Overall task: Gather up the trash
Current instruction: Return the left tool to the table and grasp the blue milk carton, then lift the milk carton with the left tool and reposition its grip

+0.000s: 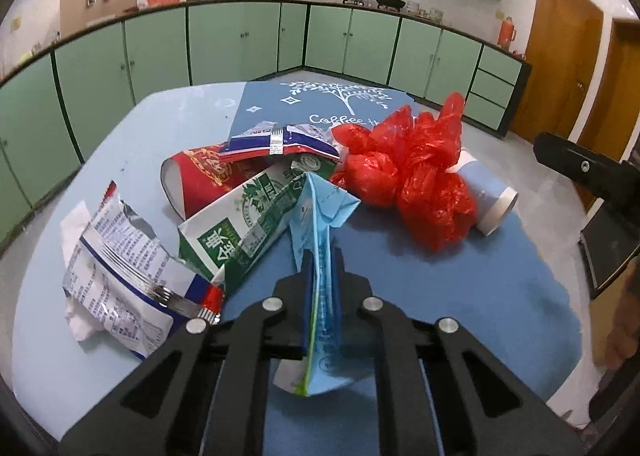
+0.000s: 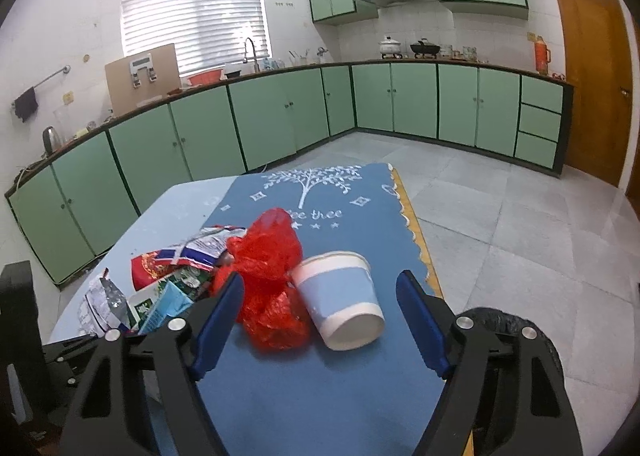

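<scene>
Trash is heaped on a blue placemat (image 2: 320,388) on the table (image 1: 168,128). Light-blue flattened carton (image 1: 320,256) is pinched upright by the left tool (image 1: 322,276), raised over the mat. Green milk carton (image 1: 240,228) lies just beside it, red paper cup (image 1: 196,180) behind, torn snack wrapper (image 1: 124,280) to the left, second wrapper (image 1: 280,144) on top. Crumpled red plastic bag (image 2: 272,280) touches a tipped blue-and-white paper cup (image 2: 340,300). Right tool (image 2: 320,320) is spread wide, released, near that cup. Black bin bag (image 2: 508,328) is seen at the right.

Black bin (image 2: 516,326) mostly behind jaws
</scene>
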{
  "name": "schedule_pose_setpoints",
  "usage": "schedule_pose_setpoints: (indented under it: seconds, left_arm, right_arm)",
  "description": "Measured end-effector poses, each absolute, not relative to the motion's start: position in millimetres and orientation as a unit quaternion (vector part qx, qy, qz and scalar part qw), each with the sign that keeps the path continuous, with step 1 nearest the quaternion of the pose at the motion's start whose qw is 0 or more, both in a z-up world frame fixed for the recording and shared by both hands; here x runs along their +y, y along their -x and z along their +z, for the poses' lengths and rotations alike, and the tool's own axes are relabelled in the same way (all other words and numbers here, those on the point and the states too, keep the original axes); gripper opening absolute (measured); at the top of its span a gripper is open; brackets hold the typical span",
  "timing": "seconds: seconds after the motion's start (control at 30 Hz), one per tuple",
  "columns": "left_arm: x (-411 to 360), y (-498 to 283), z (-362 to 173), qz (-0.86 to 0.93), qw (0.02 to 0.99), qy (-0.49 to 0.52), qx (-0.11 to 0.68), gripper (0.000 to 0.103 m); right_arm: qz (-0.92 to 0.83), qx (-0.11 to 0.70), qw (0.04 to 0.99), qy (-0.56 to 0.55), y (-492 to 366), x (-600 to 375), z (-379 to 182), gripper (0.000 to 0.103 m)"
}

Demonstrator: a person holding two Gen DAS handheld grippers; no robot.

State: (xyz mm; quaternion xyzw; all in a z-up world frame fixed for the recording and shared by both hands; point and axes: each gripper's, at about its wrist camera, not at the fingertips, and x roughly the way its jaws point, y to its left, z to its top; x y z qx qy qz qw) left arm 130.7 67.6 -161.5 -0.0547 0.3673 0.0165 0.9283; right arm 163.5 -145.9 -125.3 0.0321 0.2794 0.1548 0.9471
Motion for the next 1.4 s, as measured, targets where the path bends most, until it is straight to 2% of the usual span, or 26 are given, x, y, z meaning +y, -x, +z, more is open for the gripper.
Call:
schedule_pose_setpoints:
  seconds: [0.03,0.13,0.17,0.2,0.23,0.27,0.4,0.6,0.63,0.67,0.87,1.1,1.2,1.23,1.3,1.33,1.37,1.4]
  left_arm:
    - [67.0,-131.9,-162.0,0.021,0.927,0.053,0.371,0.013]
    - [68.1,-134.7,-167.7,0.034,0.922,0.058,0.381,0.04]
    - [68.8,-134.7,-168.4,0.033,0.922,0.061,0.381,0.041]
    - [68.3,-135.6,-169.1,0.031,0.922,0.062,0.382,0.041]
    - [67.0,-136.6,-169.2,0.031,0.922,0.06,0.382,0.032]
    - [66.6,-137.0,-170.8,0.031,0.921,0.057,0.384,0.016]
    - [66.8,-136.7,-171.2,0.027,0.922,0.071,0.381,0.014]
    - [74.3,-124.2,-136.9,0.033,0.941,0.081,0.326,0.011]
    - [77.2,-124.8,-130.5,0.035,0.943,0.085,0.32,0.003]
    - [78.2,-126.4,-125.8,0.038,0.944,0.089,0.316,0.002]
    - [87.0,-134.7,-127.7,0.026,0.939,0.108,0.325,0.002]
    - [83.1,-126.4,-146.6,0.023,0.935,0.078,0.346,0.003]
    - [81.8,-122.2,-152.8,0.025,0.933,0.076,0.351,0.006]
    - [79.7,-121.7,-152.9,0.027,0.934,0.065,0.351,0.01]
    - [78.1,-120.7,-153.0,0.032,0.933,0.058,0.353,0.026]
    - [78.7,-120.3,-153.1,0.03,0.932,0.064,0.355,0.039]
    - [79.3,-119.2,-153.5,0.023,0.93,0.074,0.358,0.045]
    - [79.9,-117.5,-154.2,0.021,0.929,0.076,0.361,0.047]
  right_arm:
    - [0.153,0.283,0.946,-0.035,-164.0,-147.8,-127.1,0.077]
    - [0.151,0.288,0.945,-0.037,-165.2,-147.5,-129.9,0.077]
    - [0.151,0.287,0.945,-0.035,-165.4,-147.2,-130.1,0.077]
    - [0.152,0.287,0.945,-0.034,-165.9,-146.4,-130.2,0.077]
    - [0.153,0.287,0.945,-0.032,-166.1,-144.7,-130.4,0.077]
    - [0.153,0.288,0.945,-0.032,-166.8,-143.7,-131.0,0.077]
    - [0.158,0.29,0.943,-0.03,-167.4,-141.7,-130.6,0.076]
    - [0.173,0.29,0.941,-0.019,-174.8,-129.8,-127.4,0.071]
    - [0.176,0.29,0.941,-0.018,-176.4,-127.2,-127.1,0.071]
    - [0.18,0.289,0.94,-0.015,-178.9,-123.0,-127.1,0.071]
    - [0.193,0.307,0.932,-0.012,-198.8,-105.7,-136.0,0.07]
    - [0.198,0.319,0.927,-0.012,-200.9,-102.8,-144.8,0.07]
    - [0.201,0.319,0.926,-0.005,-201.5,-99.2,-145.9,0.07]
    - [0.2,0.318,0.927,-0.004,-201.7,-99.3,-145.4,0.07]
    - [0.198,0.319,0.927,-0.005,-203.0,-101.0,-145.4,0.07]
    - [0.197,0.319,0.927,-0.007,-203.2,-101.8,-145.2,0.07]
    - [0.196,0.318,0.927,-0.009,-203.2,-102.6,-145.0,0.07]
    - [0.196,0.318,0.928,-0.009,-202.8,-102.8,-144.5,0.07]
